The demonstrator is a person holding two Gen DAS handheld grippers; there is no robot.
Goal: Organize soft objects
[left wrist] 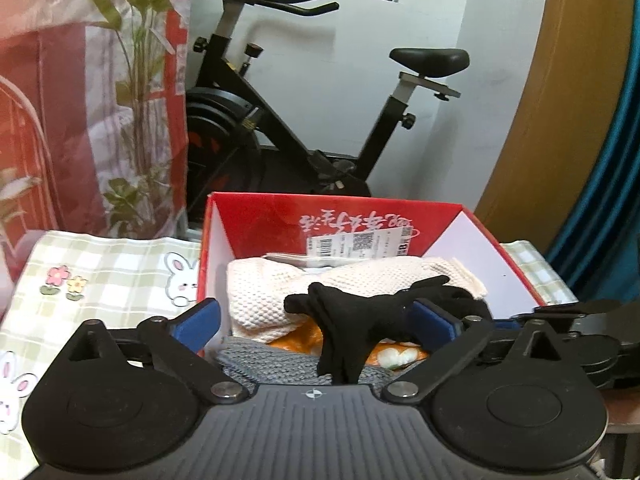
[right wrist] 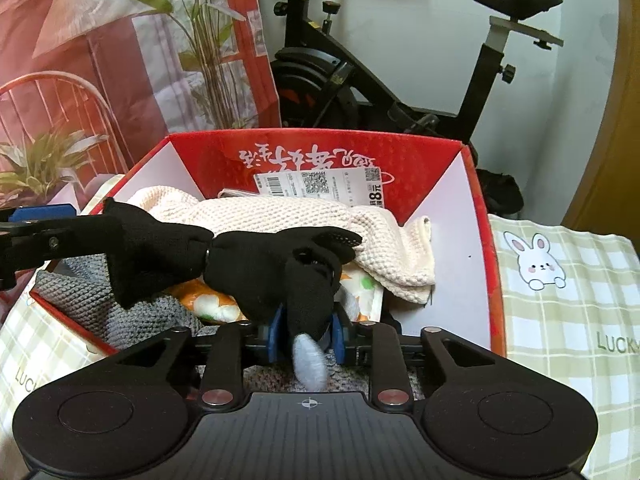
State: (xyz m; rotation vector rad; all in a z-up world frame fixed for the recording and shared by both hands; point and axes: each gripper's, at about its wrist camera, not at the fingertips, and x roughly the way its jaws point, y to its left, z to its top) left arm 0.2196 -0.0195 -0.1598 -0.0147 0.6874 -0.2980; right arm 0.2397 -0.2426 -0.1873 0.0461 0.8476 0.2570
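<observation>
A red cardboard box [left wrist: 260, 220] [right wrist: 484, 240] stands on the table and holds a cream knitted piece [left wrist: 272, 292] [right wrist: 280, 212], a grey knit [left wrist: 280, 364] [right wrist: 120, 312] and an orange patterned cloth [left wrist: 304, 338] [right wrist: 200, 300]. On top lies a pair of black gloves [left wrist: 344, 320] [right wrist: 256, 268], joined at the cuffs. My left gripper [left wrist: 316, 320] is open wide over the box; the gloves lie between its blue pads without being pressed. My right gripper [right wrist: 307, 340] pinches one glove finger with a pale blue tip [right wrist: 310, 364] between its narrow-set pads.
A green checked tablecloth with rabbits [left wrist: 100, 272] [right wrist: 568, 280] covers the table on both sides of the box. Behind it stand a black exercise bike [left wrist: 288, 120] [right wrist: 360, 80], a red printed hanging [left wrist: 80, 100] at the left and a wooden door [left wrist: 560, 120] at the right.
</observation>
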